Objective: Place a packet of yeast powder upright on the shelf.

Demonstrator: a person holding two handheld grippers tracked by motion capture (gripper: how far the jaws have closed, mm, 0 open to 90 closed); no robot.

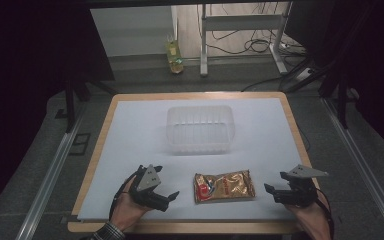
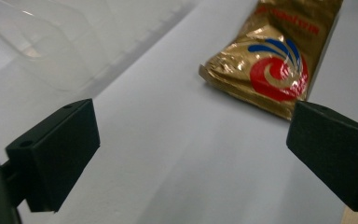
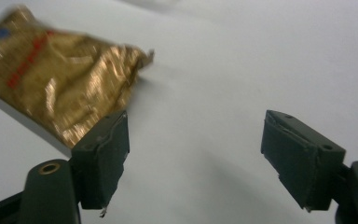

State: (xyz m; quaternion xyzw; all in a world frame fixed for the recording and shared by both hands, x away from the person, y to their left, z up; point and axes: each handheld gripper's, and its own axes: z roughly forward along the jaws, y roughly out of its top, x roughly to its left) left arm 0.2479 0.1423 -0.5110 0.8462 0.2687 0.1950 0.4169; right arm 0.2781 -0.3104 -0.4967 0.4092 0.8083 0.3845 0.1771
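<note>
A gold foil snack packet (image 1: 224, 186) with a red and blue swirl lies flat on the white sheet near the table's front edge. My left gripper (image 1: 169, 198) rests to its left, jaws pointing toward it and standing open. In the left gripper view the packet (image 2: 270, 60) lies ahead and to the right of the open gripper (image 2: 193, 123), with nothing between the jaws. My right gripper (image 1: 275, 183) sits to the packet's right, open. In the right gripper view the packet (image 3: 60, 79) lies beyond the left jaw of the gripper (image 3: 196, 130), apart from it.
A clear plastic container (image 1: 200, 129) stands in the middle of the sheet behind the packet, and its wall (image 2: 60, 42) is at the upper left of the left gripper view. The wooden table edge (image 1: 190, 227) runs along the front. A bottle (image 1: 175, 57) stands on the floor beyond.
</note>
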